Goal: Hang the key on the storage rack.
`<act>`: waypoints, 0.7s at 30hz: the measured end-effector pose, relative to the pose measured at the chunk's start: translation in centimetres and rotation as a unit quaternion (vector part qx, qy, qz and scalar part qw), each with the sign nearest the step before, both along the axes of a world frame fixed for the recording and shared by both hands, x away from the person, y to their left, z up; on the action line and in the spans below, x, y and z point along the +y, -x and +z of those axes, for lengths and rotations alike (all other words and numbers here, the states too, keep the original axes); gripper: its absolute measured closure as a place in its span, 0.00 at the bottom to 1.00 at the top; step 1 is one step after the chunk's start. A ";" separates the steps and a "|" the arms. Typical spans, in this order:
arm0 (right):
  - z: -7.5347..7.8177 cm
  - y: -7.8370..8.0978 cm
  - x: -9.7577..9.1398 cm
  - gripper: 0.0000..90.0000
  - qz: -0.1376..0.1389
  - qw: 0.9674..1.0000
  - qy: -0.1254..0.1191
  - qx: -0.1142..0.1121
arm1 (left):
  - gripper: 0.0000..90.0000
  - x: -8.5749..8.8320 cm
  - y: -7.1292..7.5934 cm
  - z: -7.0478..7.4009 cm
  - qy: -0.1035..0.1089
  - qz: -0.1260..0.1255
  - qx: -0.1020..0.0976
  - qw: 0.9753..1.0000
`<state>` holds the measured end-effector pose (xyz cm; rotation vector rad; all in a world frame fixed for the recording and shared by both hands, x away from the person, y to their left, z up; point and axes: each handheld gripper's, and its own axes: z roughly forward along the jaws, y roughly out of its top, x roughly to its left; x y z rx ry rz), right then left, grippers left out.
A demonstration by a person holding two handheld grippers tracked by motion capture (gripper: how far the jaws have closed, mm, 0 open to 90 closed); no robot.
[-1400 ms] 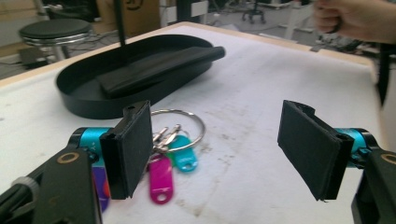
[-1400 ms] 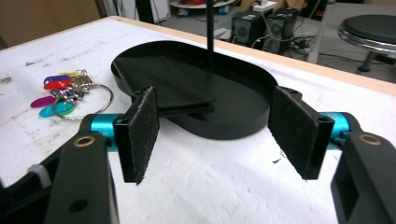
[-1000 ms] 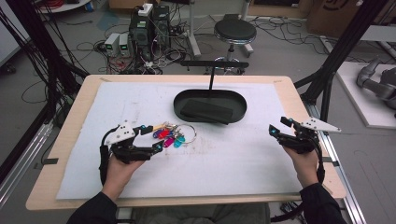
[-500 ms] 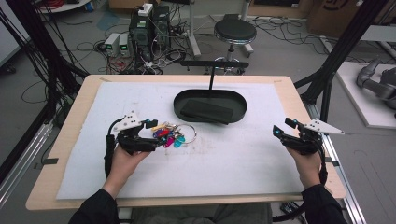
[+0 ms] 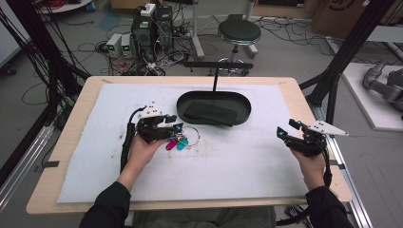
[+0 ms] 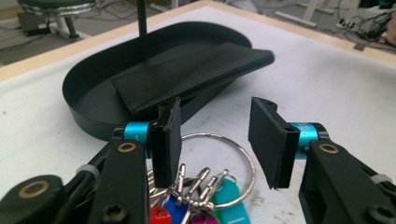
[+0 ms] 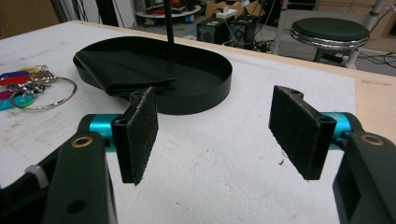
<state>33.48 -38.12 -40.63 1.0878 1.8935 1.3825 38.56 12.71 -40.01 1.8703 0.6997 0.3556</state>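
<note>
Key ring (image 5: 190, 136) with coloured tags (image 5: 176, 144) lies on the white mat (image 5: 237, 161), just in front of the black oval tray (image 5: 214, 107), off its left end. Left gripper (image 5: 174, 122) sits over the tags, jaws apart astride the ring, gripping nothing. Right gripper (image 5: 289, 129) well right of the tray, jaws wide, empty. Flat black slab (image 6: 187, 74) lies in the tray, overhanging its rim.

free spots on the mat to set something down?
Bare mat between the keys and the right gripper, and along the near edge. Also left of the left gripper. Crowded: keys against the tray, mid-left.
</note>
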 end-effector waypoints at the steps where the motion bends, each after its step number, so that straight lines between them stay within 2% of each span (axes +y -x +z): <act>1: 0.0 0.0 0.0 0.37 0.000 1.000 0.000 0.000 | 0.63 0.0 0.0 0.0 0.000 0.000 0.000 1.000; 2: 0.0 0.0 0.0 0.38 0.000 1.000 -0.001 0.002 | 0.64 -0.3 -0.6 -0.4 -0.010 0.002 0.008 1.000; 5: 0.0 -0.1 0.0 0.38 0.000 1.000 -0.002 0.002 | 0.68 -0.6 -1.2 -0.9 -0.014 0.006 0.007 1.000; 7: 0.0 -0.1 0.0 0.38 0.001 1.000 -0.002 0.002 | 0.68 -1.0 -2.1 -1.4 -0.036 0.008 0.016 0.999; 10: 0.0 -0.1 0.0 0.38 0.001 1.000 -0.002 0.002 | 0.70 -1.4 -2.6 -1.8 -0.039 0.009 0.018 0.999; 11: 0.0 -0.1 0.0 0.38 0.002 1.000 -0.002 0.001 | 0.70 -1.7 -3.1 -2.2 -0.055 0.013 0.024 0.998; 14: 0.0 -0.1 -0.1 0.38 0.002 1.000 -0.004 0.003 | 0.71 -2.1 -3.8 -2.5 -0.063 0.014 0.033 0.997; 17: 0.0 -0.1 -0.1 0.38 0.003 1.000 -0.003 0.002 | 0.74 -2.3 -4.0 -2.8 -0.071 0.016 0.031 0.997; 18: 0.0 -0.1 -0.1 0.38 0.003 1.000 -0.003 0.002 | 0.74 -2.4 -4.2 -3.2 -0.082 0.022 0.035 0.996; 20: 0.0 -0.1 0.0 0.38 0.003 1.000 -0.004 0.002 | 0.75 -2.5 -4.4 -3.4 -0.089 0.023 0.038 0.995; 21: -0.1 -0.2 0.0 0.38 0.005 1.000 -0.001 0.003 | 0.76 -2.7 -4.7 -3.6 -0.105 0.022 0.049 0.993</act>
